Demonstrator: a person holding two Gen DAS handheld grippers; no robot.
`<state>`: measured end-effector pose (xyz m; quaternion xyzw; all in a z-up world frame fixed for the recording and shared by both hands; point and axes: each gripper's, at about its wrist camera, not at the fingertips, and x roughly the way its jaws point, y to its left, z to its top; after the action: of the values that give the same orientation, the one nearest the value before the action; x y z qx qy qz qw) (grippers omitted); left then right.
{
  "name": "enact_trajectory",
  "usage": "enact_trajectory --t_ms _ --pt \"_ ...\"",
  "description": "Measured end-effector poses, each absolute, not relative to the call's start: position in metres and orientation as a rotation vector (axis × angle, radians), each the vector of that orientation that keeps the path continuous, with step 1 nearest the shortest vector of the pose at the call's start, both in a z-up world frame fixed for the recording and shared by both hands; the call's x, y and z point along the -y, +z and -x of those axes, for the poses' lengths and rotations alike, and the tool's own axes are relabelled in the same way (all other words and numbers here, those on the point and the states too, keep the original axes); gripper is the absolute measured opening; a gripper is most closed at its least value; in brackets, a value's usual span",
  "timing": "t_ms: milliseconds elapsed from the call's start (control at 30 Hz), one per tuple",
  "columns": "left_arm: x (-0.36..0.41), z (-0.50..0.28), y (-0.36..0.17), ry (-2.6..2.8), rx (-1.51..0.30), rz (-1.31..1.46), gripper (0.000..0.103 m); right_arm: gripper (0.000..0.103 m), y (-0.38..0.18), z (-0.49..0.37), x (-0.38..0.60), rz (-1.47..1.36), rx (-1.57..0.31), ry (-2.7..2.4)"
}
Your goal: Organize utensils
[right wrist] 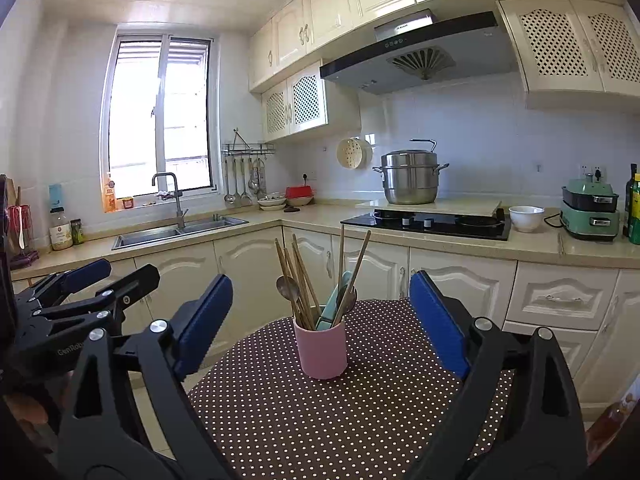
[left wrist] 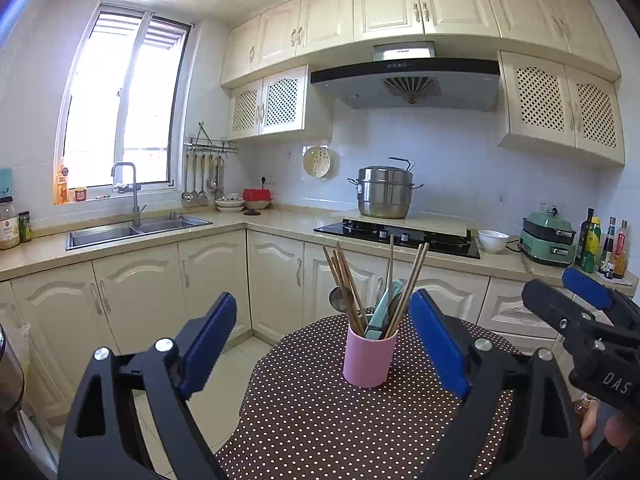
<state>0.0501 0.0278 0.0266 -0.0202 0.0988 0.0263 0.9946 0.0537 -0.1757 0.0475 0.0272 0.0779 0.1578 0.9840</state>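
Seen from the left wrist, a pink cup [left wrist: 370,358] stands upright on a round desk [left wrist: 320,420] covered in a brown cloth with white dots. The cup is packed with wooden chopsticks [left wrist: 344,280], a metal spoon [left wrist: 338,298] that leans out to the left, and a pale teal utensil [left wrist: 382,308]. The left tool [left wrist: 322,338] is released, its blue-padded fingers [left wrist: 210,338] spread wide to either side of the cup and touching nothing. The right tool [left wrist: 568,292] enters at the right edge, also spread and empty, well apart from the cup. Behind the desk, a cream kitchen runs along the wall: a steel sink [left wrist: 136,230] under a bright window, a black hob [left wrist: 400,234] with a steel steamer pot [left wrist: 384,192] beside it, a white bowl [left wrist: 493,240] and a green cooker [left wrist: 548,240].

From the right wrist, the same pink cup [right wrist: 322,350] sits on the dotted desk [right wrist: 360,420], between the blue pads and a little left of centre. Its chopsticks [right wrist: 298,276] fan upward, the spoon [right wrist: 287,285] tilts left, and the teal utensil [right wrist: 334,304] stands among them. The right tool [right wrist: 320,320] is released, fingers [right wrist: 438,324] wide and clear of the cup. The left tool [right wrist: 108,276] shows at the left edge, jaws parted and holding nothing. The sink [right wrist: 180,232], the steamer pot [right wrist: 410,178] and the white bowl [right wrist: 526,218] line the counter beyond.
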Motion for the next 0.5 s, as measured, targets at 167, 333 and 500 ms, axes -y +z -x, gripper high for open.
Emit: enact_trajectory --t_ms 167,333,500 --pt "-0.024 -0.028 0.04 0.071 -0.183 0.036 0.09 0.091 0.058 -0.03 0.174 -0.029 -0.13 0.319" --pt "-0.019 -0.014 0.049 0.097 -0.156 0.025 0.091 0.092 0.069 -0.011 0.17 0.0 -0.089 0.318" --pt "-0.015 -0.004 0.054 0.108 -0.127 0.008 0.092 0.093 0.072 -0.006 0.167 0.025 -0.073 0.298"
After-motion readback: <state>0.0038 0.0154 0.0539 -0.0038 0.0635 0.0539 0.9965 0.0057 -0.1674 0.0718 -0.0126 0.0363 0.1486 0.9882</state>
